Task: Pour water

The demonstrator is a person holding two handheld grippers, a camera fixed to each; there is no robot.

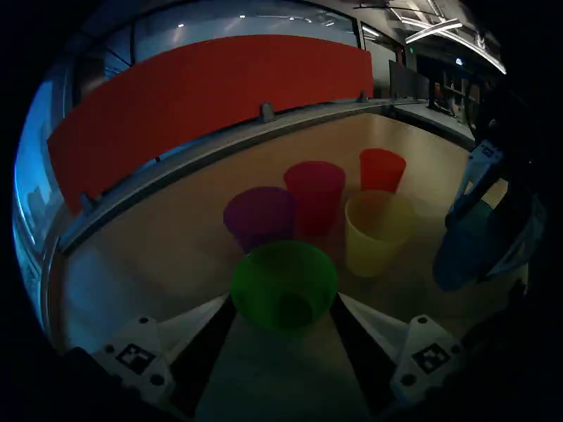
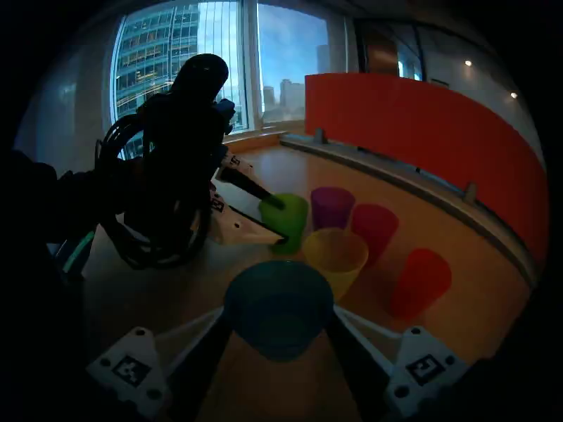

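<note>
In the left gripper view my left gripper [image 1: 285,309] is shut on a green cup [image 1: 284,283], held upright just above the wooden table [image 1: 162,246]. Behind it stand a purple cup [image 1: 259,216], a dark red cup [image 1: 314,193], a yellow cup [image 1: 376,231] and an orange-red cup [image 1: 381,169]. At the right edge the other gripper holds a blue cup [image 1: 461,257]. In the right gripper view my right gripper [image 2: 279,325] is shut on the blue cup [image 2: 278,308]; beyond it the left gripper [image 2: 271,219] grips the green cup [image 2: 287,219] beside the yellow cup [image 2: 336,257].
A long red panel [image 1: 211,91] stands along the table's far rail. The purple cup [image 2: 332,205], dark red cup [image 2: 374,226] and orange-red cup [image 2: 421,281] stand to the right in the right gripper view. A dark bundle of cables and the other hand [image 2: 169,169] sit left. Windows lie behind.
</note>
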